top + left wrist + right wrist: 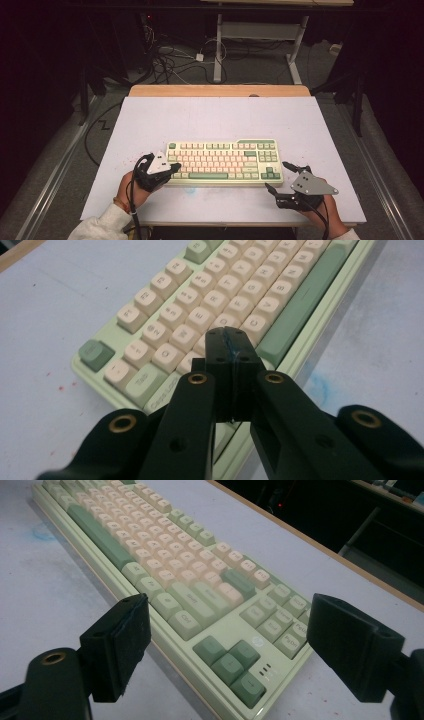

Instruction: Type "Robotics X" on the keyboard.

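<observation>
White table, left gripper over keyboard

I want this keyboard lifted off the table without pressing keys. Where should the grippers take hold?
Probably the keyboard is best gripped at its two short ends, one gripper from each side. It lies flat, long and low, and its bare green rim there keeps jaws clear of the keycaps.

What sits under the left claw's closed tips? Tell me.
The left claw, shut with nothing between its pads, hangs over the left end of the keyboard, near its lower letter rows. The claw covers the keys directly beneath, so contact cannot be judged.
</observation>
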Tool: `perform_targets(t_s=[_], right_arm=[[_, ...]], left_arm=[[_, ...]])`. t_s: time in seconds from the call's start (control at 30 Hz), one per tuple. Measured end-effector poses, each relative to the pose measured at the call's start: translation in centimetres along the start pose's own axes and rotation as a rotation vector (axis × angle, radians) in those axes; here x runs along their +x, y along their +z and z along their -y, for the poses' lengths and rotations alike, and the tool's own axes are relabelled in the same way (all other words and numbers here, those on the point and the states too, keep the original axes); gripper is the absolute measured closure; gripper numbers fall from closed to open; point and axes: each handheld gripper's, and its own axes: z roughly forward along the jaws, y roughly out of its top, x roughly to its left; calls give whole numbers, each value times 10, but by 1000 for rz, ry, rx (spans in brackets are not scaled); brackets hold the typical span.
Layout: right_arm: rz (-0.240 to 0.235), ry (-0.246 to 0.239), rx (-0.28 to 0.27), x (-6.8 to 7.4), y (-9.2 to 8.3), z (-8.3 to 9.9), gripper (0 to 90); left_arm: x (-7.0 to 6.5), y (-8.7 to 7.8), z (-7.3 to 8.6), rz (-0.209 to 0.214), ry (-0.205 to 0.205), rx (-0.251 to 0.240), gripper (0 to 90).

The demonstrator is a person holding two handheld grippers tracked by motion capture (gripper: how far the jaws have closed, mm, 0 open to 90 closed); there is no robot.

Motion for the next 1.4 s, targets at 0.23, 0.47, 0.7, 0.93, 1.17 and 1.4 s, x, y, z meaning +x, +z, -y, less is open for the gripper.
perform_targets(t_s=[0.23,0.47,0.7,0.93,1.17,1.4], right_arm=[[-5,-5,4,0,2,1,187],[-8,-9,8,0,3,2,187],[-7,-17,6,0,3,3,190],[-10,-20,13,0,5,3,191],[-14,-27,20,1,5,4,192],[-20,-34,25,2,6,4,193]], left_arm=[[-4,18,-22,34,40,20,876],[-2,36,-37,47,51,38,876],[0,52,-48,48,65,59,876],[1,66,-55,51,77,85,876],[3,73,-57,38,78,99,875],[1,77,-60,37,93,114,875]])
